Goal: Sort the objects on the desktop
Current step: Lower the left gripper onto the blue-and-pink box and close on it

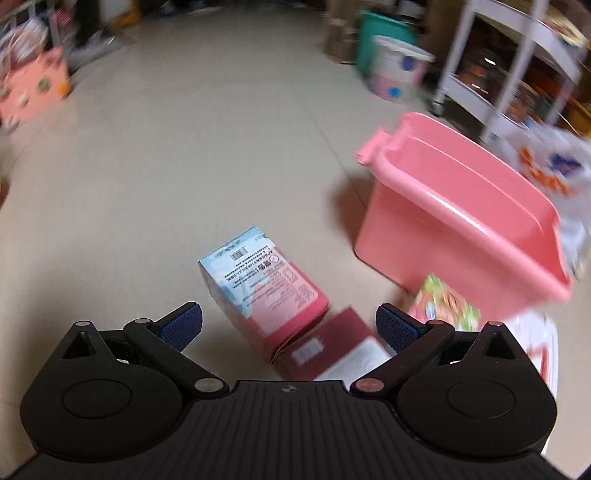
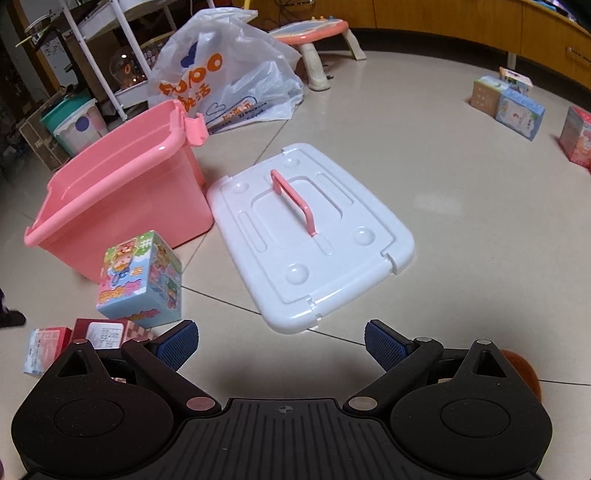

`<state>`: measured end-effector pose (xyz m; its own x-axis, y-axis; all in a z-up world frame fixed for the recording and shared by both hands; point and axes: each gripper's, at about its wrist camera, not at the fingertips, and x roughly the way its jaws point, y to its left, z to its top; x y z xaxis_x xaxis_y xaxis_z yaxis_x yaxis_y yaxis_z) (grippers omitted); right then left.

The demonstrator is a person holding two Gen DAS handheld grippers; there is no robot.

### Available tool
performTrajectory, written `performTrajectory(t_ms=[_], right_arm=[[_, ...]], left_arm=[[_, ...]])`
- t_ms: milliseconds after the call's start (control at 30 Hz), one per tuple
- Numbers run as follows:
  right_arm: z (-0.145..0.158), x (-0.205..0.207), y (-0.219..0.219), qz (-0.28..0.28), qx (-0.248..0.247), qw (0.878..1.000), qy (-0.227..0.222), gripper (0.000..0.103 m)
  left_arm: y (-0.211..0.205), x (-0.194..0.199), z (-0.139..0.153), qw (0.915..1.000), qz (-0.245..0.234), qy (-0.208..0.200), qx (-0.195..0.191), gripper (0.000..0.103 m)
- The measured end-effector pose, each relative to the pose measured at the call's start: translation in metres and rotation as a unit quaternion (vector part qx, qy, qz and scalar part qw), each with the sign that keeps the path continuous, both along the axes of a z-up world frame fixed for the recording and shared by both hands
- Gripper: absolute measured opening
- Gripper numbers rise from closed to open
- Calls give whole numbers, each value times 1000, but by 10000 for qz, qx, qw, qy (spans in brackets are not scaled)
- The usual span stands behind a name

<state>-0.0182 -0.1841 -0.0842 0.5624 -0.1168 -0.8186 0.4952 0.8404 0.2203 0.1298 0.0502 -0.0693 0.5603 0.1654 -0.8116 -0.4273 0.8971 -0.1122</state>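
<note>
A pink storage bin [image 1: 461,218] [image 2: 122,199] stands open on the tiled floor, with its white lid [image 2: 310,236] lying flat beside it. My left gripper [image 1: 288,325] hangs open over a pink and blue carton [image 1: 264,288] lying on its side and a dark red box [image 1: 332,347]. A colourful cartoon box [image 1: 445,306] [image 2: 142,280] sits by the bin's front. My right gripper [image 2: 280,341] is open above bare floor just short of the lid, holding nothing. The dark red box [image 2: 99,332] and the carton [image 2: 44,349] show at the right wrist view's lower left.
A white printed plastic bag [image 2: 225,74] lies behind the bin. A white wheeled shelf rack [image 1: 509,66] and tubs [image 1: 399,70] stand beyond it. Several small boxes [image 2: 517,107] sit far right on the floor, and a small pink-topped table [image 2: 314,33] is at the back.
</note>
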Motion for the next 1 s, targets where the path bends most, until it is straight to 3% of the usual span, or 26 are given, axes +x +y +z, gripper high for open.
performTrajectory(t_ms=[267,367,500,633,767,1000], right_arm=[[-17,12,-5,64,-49,9998,170,96],[-22,18,-6,83,-40,9997,207,96],[-29,25,-5,121,-14,9996,258,96],[-38,30,-2,195,19,9992,343,96],[-45,33,-1,208,63,9989,422,96],[-46,37,-1,248,100,9987,435,96]], left_arm=[[25,56,-40,9909,992,860,-294,103],[33,66,-54,9870,1184,988,-449,103],[38,75,-74,9856,1201,1090,-487,101],[38,77,-91,9838,1211,1246,-435,85],[38,69,-103,9842,1237,1152,-519,82],[33,67,-93,9895,881,1054,-441,77]])
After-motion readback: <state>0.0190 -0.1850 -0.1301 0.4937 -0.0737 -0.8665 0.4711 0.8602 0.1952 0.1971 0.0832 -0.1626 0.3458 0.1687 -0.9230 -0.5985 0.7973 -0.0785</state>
